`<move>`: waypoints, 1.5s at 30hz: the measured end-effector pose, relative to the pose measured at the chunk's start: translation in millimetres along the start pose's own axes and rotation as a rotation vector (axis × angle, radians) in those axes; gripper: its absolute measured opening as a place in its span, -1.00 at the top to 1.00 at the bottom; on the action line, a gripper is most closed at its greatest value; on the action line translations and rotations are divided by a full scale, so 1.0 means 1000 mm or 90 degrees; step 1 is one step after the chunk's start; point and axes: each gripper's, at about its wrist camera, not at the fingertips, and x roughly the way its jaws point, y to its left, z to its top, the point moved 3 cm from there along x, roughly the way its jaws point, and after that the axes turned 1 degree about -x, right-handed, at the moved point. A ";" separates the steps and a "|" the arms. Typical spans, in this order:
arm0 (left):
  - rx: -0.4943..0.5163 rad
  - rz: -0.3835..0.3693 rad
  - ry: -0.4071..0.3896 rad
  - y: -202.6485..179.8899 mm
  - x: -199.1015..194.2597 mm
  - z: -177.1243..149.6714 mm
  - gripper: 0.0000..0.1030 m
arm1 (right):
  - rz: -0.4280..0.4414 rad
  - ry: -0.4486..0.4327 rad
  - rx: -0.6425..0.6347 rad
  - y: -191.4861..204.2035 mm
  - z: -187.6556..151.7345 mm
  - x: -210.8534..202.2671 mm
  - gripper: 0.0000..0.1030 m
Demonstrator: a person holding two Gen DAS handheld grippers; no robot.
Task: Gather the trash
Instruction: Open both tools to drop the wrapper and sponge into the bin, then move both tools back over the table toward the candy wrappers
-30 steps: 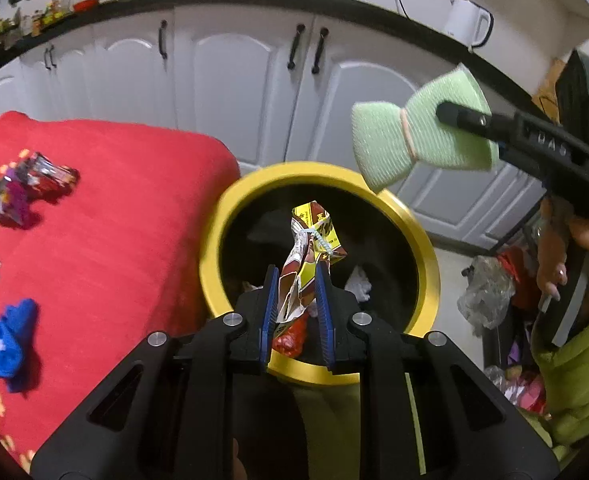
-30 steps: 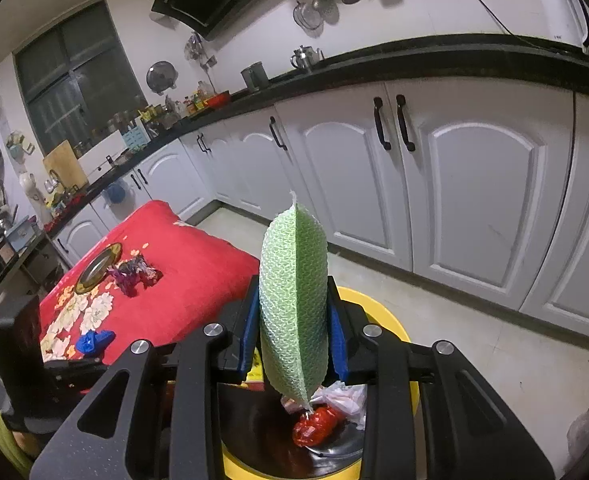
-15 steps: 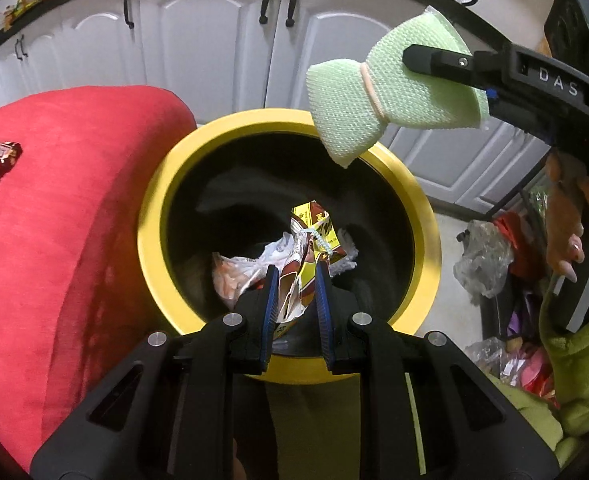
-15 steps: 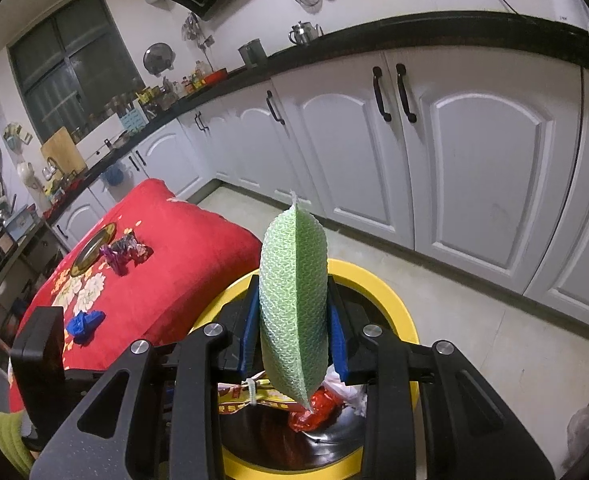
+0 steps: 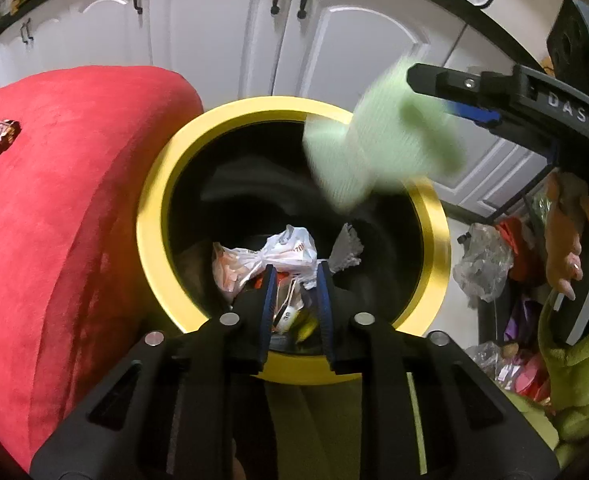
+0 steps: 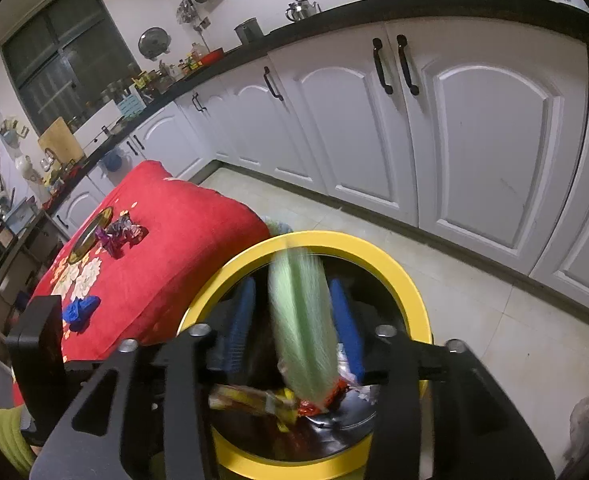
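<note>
A pale green mesh sponge (image 5: 378,148), blurred, hangs free in the air over the yellow-rimmed bin (image 5: 150,216), at about 2 o'clock of its opening. Inside the dark bin lie a crumpled white plastic bag (image 5: 270,258), white paper scrap (image 5: 346,246) and red-yellow wrappers (image 6: 278,402).

dim indoor light, fisheye warp, motion-blurred sponge (image 5: 378,156)
</note>
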 end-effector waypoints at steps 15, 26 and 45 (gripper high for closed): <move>-0.092 0.082 -0.132 0.040 -0.063 0.010 -0.79 | -0.007 -0.061 -0.004 0.009 0.011 -0.022 -0.11; -0.135 0.139 -0.226 0.070 -0.120 0.012 -0.79 | 0.018 -0.077 -0.042 0.042 0.013 -0.028 -0.21; -0.215 0.190 -0.316 0.126 -0.176 -0.006 -0.79 | 0.076 -0.058 -0.142 0.125 0.010 -0.014 -0.26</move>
